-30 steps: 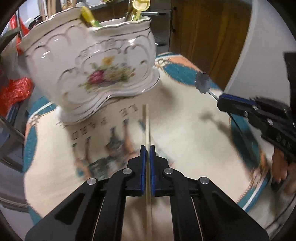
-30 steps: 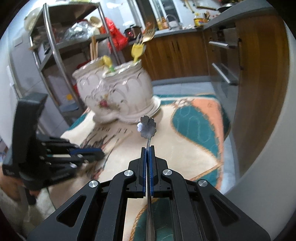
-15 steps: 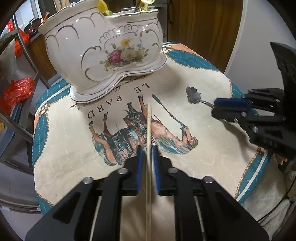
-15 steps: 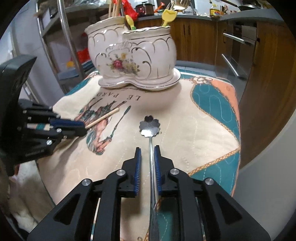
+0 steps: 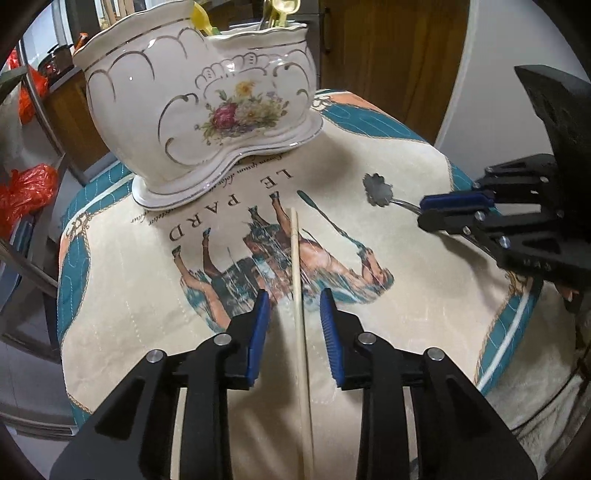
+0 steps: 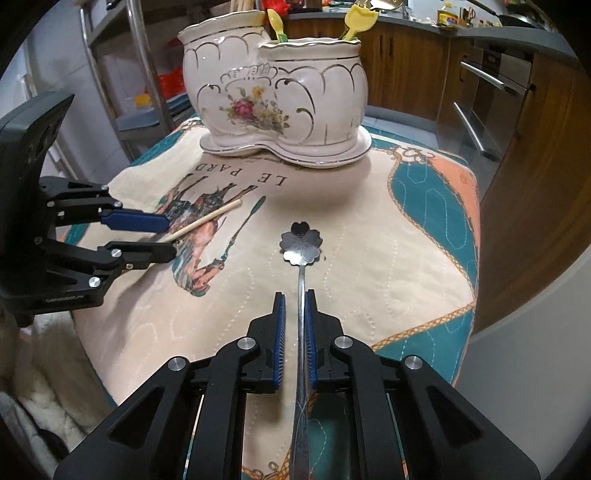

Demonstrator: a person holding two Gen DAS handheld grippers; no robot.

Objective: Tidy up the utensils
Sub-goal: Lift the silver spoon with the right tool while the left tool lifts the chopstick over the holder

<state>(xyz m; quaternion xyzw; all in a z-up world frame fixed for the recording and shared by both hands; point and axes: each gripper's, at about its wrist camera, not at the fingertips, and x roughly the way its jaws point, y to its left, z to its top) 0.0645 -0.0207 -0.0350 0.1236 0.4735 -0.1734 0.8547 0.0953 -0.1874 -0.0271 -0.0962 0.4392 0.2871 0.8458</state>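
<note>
— Over the printed cloth [image 5: 369, 184], through the left wrist camera, what do we see?

— We see the left gripper [image 5: 295, 325] tipped steeply down at the table, its jaws having just opened. The chopstick [image 5: 298, 295] lies on the cloth between the blue pads [image 5: 258, 332], and neither pad presses on it. Its far tip points toward the white flowered holder [image 5: 207, 107], which stands at the far side of the cloth with yellow-handled utensils [image 5: 201, 18] sticking up out of it.

— And the other hand from here?

— The right gripper [image 5: 436, 201] reaches in from the right edge, level with the cloth, and the flower-shaped spoon [image 5: 378, 190] sticks out beyond its tips.

— Now the right wrist camera?

— We look down along the right gripper [image 6: 294, 325], also angled at the table. Its jaws have just been closing, yet a thin gap shows on the left side of the spoon's handle [image 6: 301, 295]; the handle lies against the right pad only, so we call it not clamped. The spoon's bowl [image 6: 301, 243] rests flat on the cloth, well short of the holder [image 6: 277, 96].

— And the left gripper [image 6: 168, 236]?

— It comes in from the left edge, jaws apart around the chopstick [image 6: 207, 219].
</note>
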